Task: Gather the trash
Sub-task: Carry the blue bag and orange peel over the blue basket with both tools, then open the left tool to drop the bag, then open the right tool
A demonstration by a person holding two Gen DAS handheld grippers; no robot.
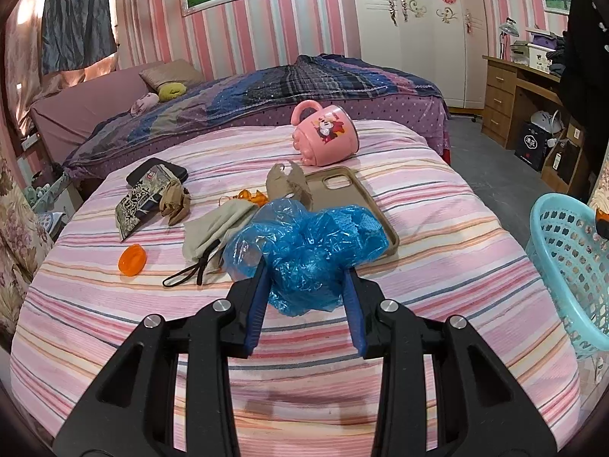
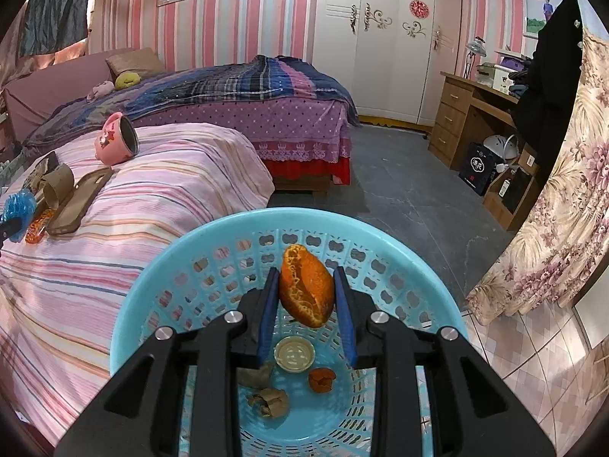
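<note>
My left gripper (image 1: 306, 270) is shut on a crumpled blue plastic bag (image 1: 304, 243), held just above the striped bed cover (image 1: 437, 236). My right gripper (image 2: 307, 285) is shut on a piece of orange peel (image 2: 306, 285), held over the mouth of the light blue basket (image 2: 152, 285). In the basket's bottom lie a small round lid (image 2: 294, 354), another bit of orange peel (image 2: 321, 379) and brown paper scraps (image 2: 268, 400). The same basket (image 1: 571, 266) stands at the bed's right edge in the left wrist view. The blue bag (image 2: 19, 205) shows at the far left of the right wrist view.
On the bed lie a pink mug (image 1: 325, 135) on its side, a brown phone case (image 1: 354, 194), a torn cardboard tube (image 1: 289, 184), a beige cloth pouch (image 1: 217, 228), an orange cap (image 1: 132, 260), a printed packet (image 1: 142, 198) and orange wrapper bits (image 1: 251, 195). A second bed and a wooden desk (image 2: 472, 122) stand beyond.
</note>
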